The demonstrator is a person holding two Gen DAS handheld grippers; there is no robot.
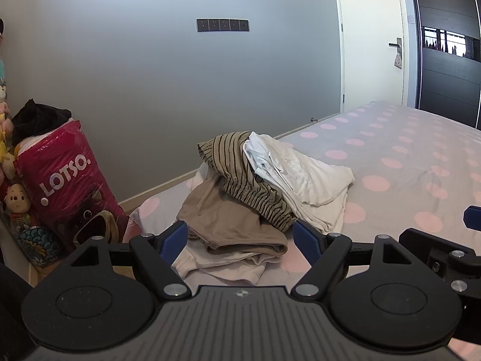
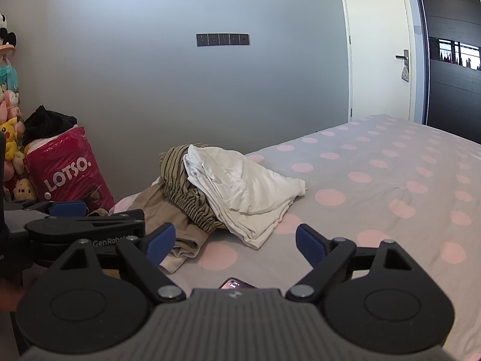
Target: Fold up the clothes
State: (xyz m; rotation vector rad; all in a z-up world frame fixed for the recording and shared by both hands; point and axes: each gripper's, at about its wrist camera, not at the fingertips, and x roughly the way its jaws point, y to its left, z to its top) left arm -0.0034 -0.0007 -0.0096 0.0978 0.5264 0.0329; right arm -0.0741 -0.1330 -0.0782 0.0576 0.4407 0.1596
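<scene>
Both claws, left and right, gape apart, empty, before the clothes pile on the bed. Soft, light, floppy cloth; likely best pinched at the white shirt hem.

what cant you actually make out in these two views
- Phone: right wrist view, mostly hidden behind the right hand-held gripper body; screen unreadable.
- Cream garment under the tan garment: left wrist view, type unclear, covered by the pile.
- Plush toys: cut off by the left edge.
- Wall switch panel: markings too small.
</scene>
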